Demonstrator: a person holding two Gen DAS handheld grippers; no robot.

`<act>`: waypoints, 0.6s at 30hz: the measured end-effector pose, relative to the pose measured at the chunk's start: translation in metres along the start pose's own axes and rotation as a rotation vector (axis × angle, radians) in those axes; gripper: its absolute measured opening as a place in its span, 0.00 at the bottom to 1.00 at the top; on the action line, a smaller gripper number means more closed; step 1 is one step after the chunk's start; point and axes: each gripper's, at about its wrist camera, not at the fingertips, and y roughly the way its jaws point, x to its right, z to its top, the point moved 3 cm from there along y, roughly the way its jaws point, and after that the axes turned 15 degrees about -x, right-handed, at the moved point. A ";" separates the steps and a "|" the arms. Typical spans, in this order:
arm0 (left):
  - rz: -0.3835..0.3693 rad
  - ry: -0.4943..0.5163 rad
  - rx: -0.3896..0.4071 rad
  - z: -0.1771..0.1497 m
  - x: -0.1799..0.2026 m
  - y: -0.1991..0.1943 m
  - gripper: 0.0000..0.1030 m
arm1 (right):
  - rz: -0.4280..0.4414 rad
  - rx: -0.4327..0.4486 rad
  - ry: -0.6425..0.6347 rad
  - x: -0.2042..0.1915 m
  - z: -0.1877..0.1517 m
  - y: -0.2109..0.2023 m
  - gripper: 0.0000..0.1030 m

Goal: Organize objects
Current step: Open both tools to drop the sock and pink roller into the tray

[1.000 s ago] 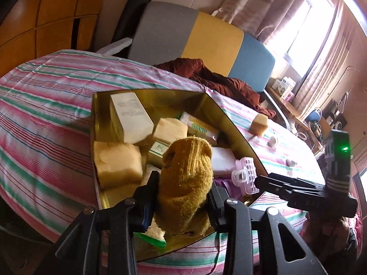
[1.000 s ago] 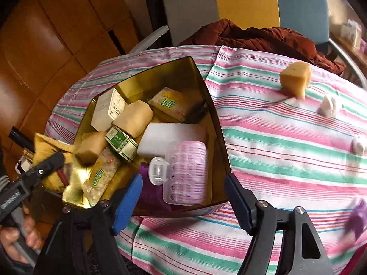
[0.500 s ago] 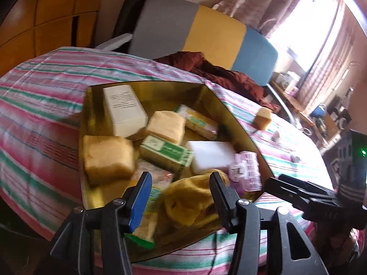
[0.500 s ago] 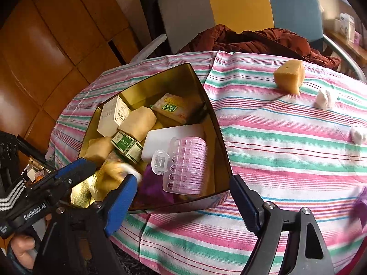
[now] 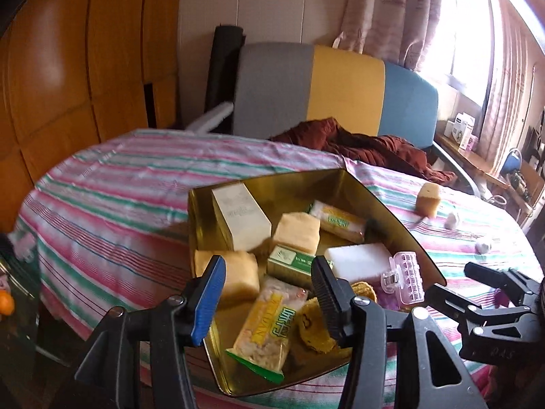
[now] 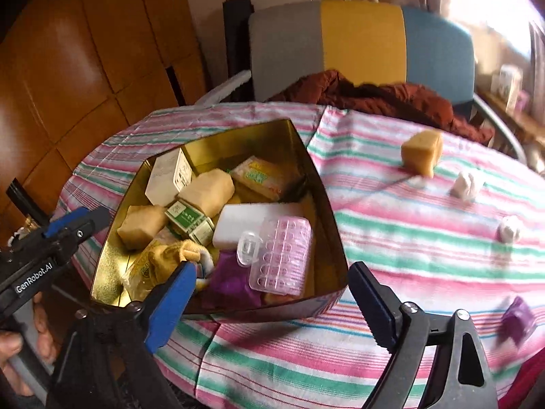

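Both grippers spread wide, empty: left gripper [image 5: 269,294], right gripper [image 6: 272,301]. Yellow sock [image 5: 315,323] sits in the gold tin [image 5: 259,184], lower middle. Only right wrist view catches the purple thing [image 6: 516,320] lower right, blurry, can't ID it.

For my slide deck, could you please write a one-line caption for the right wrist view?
Open right claw hovers before a gold tin of sorted items; a sponge block waits on the striped tablecloth.
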 end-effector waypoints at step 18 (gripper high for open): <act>0.141 0.063 0.072 -0.003 0.018 -0.017 0.53 | -0.090 0.067 -0.036 -0.012 -0.001 -0.013 0.97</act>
